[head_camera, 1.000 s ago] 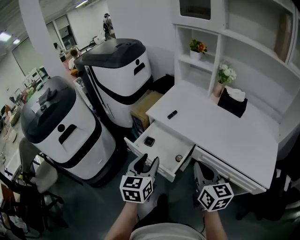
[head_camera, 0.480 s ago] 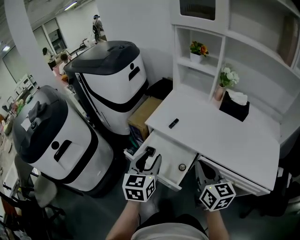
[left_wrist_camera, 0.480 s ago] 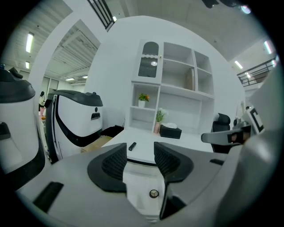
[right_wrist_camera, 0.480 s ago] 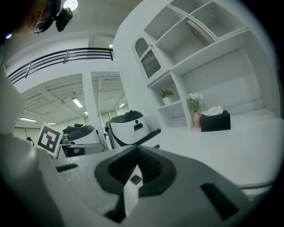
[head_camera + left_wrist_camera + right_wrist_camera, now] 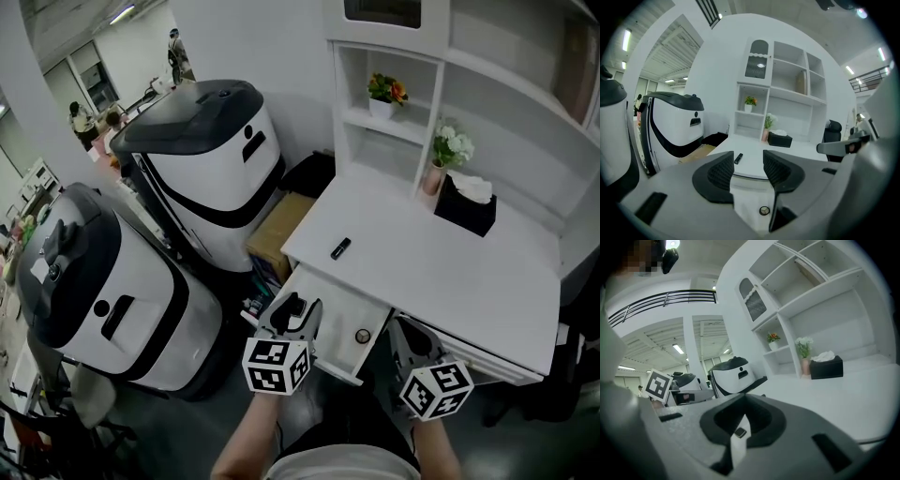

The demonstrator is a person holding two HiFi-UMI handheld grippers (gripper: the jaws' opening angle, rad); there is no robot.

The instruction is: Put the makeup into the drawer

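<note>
The white bench (image 5: 450, 272) carries three things. A small black oblong thing (image 5: 340, 248) lies alone near its left front edge. At the back, a black tissue box (image 5: 464, 208) stands just beside a pink vase (image 5: 432, 178) with white flowers. Under the front edge, the drawer (image 5: 330, 305) is open, and a small round thing (image 5: 362, 336) lies on its floor. On the shelf (image 5: 394, 124) above stands a potted plant (image 5: 382, 91).

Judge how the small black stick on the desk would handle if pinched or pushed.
The stick looks small and slim, so probably light and rigid. It lies flat on the smooth white desk, so a push would likely slide it; if round, it may roll.
</note>
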